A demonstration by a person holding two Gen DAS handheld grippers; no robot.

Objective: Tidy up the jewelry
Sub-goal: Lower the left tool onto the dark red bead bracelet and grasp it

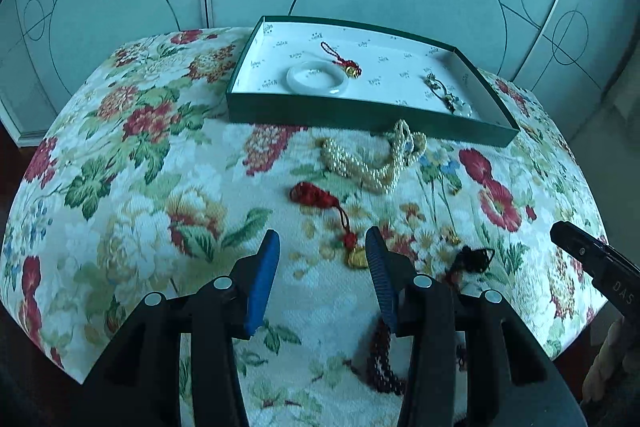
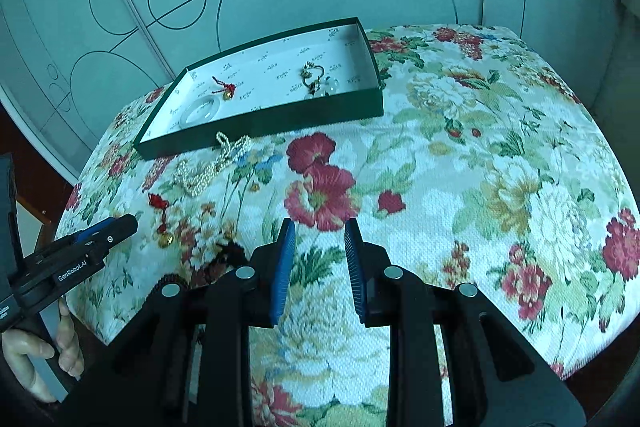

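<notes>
A green tray [image 1: 360,117] [image 2: 260,127] stands at the far side of the flowered table. It holds a white bangle [image 1: 292,79], a red knot charm [image 1: 346,63] and a metal keychain [image 1: 444,93]. In front of it lie a pearl necklace [image 1: 360,167] [image 2: 200,179], a red charm with a gold piece [image 1: 314,197] and a black item [image 1: 472,259]. A dark red bead string [image 1: 382,363] shows under my left gripper [image 1: 323,233], which is open and holds nothing, just short of the gold piece. My right gripper [image 2: 319,223] stands open over bare cloth.
Frosted sliding doors [image 1: 120,7] with circle lines stand close behind the table. The flowered cloth [image 2: 500,147] drops off at rounded edges on all sides. A person's hand [image 2: 36,351] grips the left tool's handle at the near left edge.
</notes>
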